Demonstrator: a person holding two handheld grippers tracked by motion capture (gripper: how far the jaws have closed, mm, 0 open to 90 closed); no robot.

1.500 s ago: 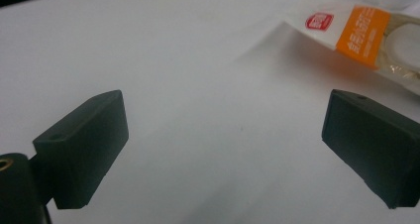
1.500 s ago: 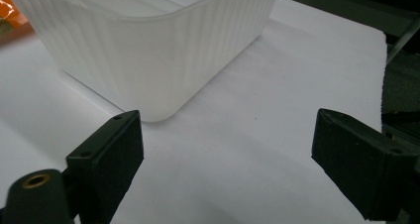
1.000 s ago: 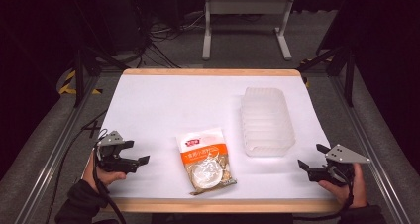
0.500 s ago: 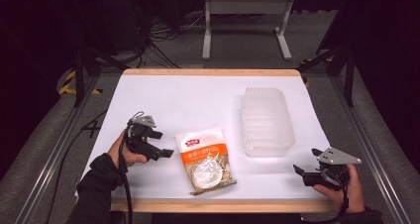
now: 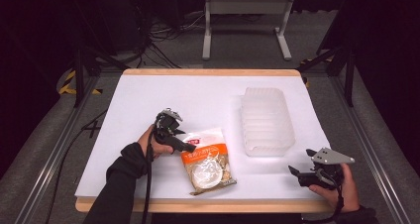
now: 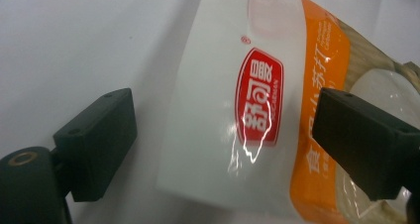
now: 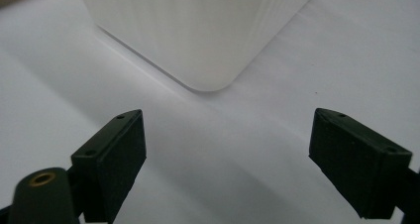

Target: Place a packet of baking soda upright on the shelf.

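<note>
At the near right edge of the desk [image 5: 148, 92], found the right gripper [image 5: 297, 175] held low in a hand, jaws standing wide apart with nothing between them, aimed at the near corner of the ribbed plastic tub [image 7: 198, 30]. Left of it, close to the front edge, noted the snack packet [image 5: 208, 163] lying flat, long axis running away from the near edge and slightly leftward, white sealed top at the far end. Just at that far end, met the left gripper [image 5: 189, 147], pointing down and rightward onto the packet's far-left corner. Saw its jaws apart, though just drawn in a little, straddling the white top strip and red logo in the left gripper view: one pad over bare desk, the other over the orange band, neither pressing. Judged the left hand much the nearer to the packet, with only a short drop and a squeeze across the top edge wanted. Farther back on the right, noted the tub standing well apart from the packet.
</note>
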